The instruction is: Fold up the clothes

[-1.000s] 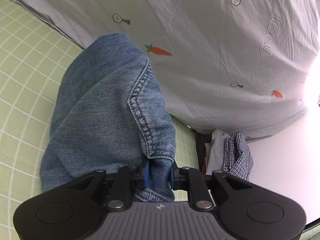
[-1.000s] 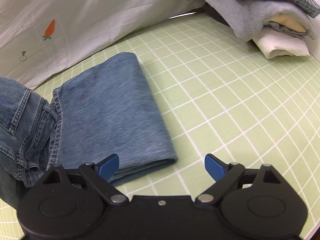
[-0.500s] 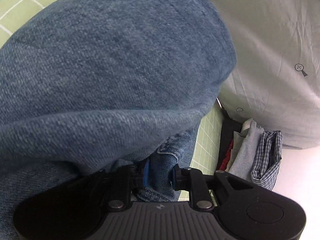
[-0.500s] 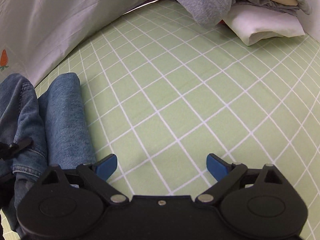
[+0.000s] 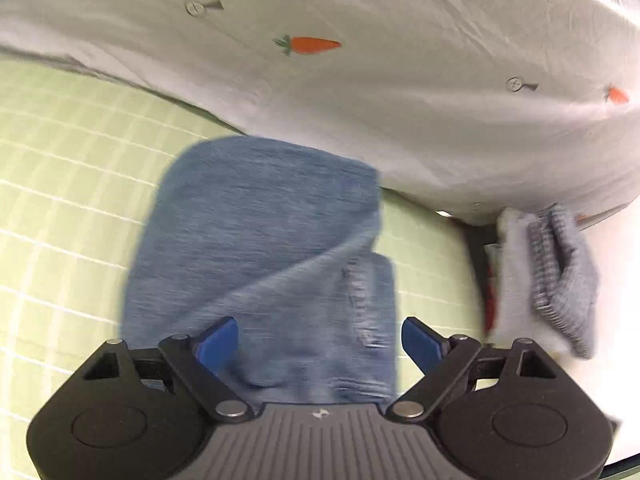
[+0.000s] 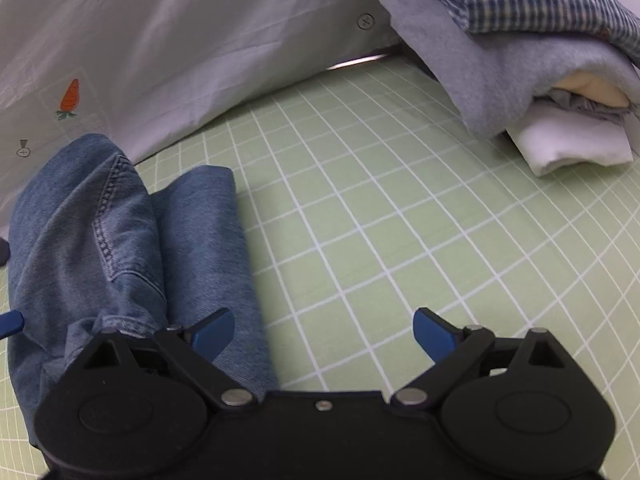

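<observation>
Jeans (image 5: 260, 248) lying folded on green grid-patterned sheet (image 5: 60, 200), blue denim, bundled into a thick stack — blurred in left wrist view, sharp in right wrist view (image 6: 120, 240). Sitting just beside white carrot-print fabric (image 5: 400, 60) running along far edge of sheet. Showing stitched seam on upper layer in right wrist view, smoother folded layer lying alongside to its right.

Left gripper (image 5: 320, 340) hovering over near end of jeans, blue fingertips (image 5: 218, 338) spread wide, holding nothing — denim passing between and under fingers, not pinched.

Right gripper (image 6: 324, 330) spread wide too, gripping nothing; left fingertip (image 6: 212, 330) overlapping right edge of jeans in view, contact hard to tell, right fingertip over bare green sheet (image 6: 400, 220).

Pile of folded clothes (image 6: 520, 60) sitting well apart from jeans at far right corner of sheet — blue checked shirt on top, grey-blue fleece under it, cream and white pieces at bottom. Same pile appearing blurred at right in left wrist view (image 5: 552, 272).

Small blue tip showing at far left edge of right wrist view, beside jeans.
</observation>
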A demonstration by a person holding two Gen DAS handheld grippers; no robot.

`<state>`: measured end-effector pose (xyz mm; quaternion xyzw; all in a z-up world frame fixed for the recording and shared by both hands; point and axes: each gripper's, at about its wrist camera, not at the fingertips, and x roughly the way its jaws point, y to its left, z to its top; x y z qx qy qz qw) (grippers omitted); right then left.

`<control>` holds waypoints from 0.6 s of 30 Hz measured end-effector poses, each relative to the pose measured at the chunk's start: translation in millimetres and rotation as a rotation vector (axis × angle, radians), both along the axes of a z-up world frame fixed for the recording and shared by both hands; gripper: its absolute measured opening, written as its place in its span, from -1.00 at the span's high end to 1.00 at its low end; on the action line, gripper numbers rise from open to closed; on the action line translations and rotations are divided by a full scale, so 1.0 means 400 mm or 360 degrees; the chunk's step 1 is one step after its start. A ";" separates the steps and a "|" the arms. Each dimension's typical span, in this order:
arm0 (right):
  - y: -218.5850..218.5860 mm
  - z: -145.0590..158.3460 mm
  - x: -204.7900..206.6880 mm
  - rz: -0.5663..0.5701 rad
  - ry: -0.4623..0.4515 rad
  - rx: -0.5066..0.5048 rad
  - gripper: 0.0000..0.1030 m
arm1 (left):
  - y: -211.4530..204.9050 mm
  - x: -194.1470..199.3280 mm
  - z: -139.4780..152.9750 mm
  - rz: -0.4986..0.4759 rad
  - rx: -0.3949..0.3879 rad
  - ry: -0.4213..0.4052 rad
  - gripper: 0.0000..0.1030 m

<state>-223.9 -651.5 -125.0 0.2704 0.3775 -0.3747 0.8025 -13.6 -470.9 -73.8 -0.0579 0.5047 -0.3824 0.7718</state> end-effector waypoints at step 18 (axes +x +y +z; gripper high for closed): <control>0.038 0.030 0.211 0.0482 -0.0318 0.0187 0.64 | 0.111 0.060 -0.123 0.0089 0.0305 -0.0018 -0.73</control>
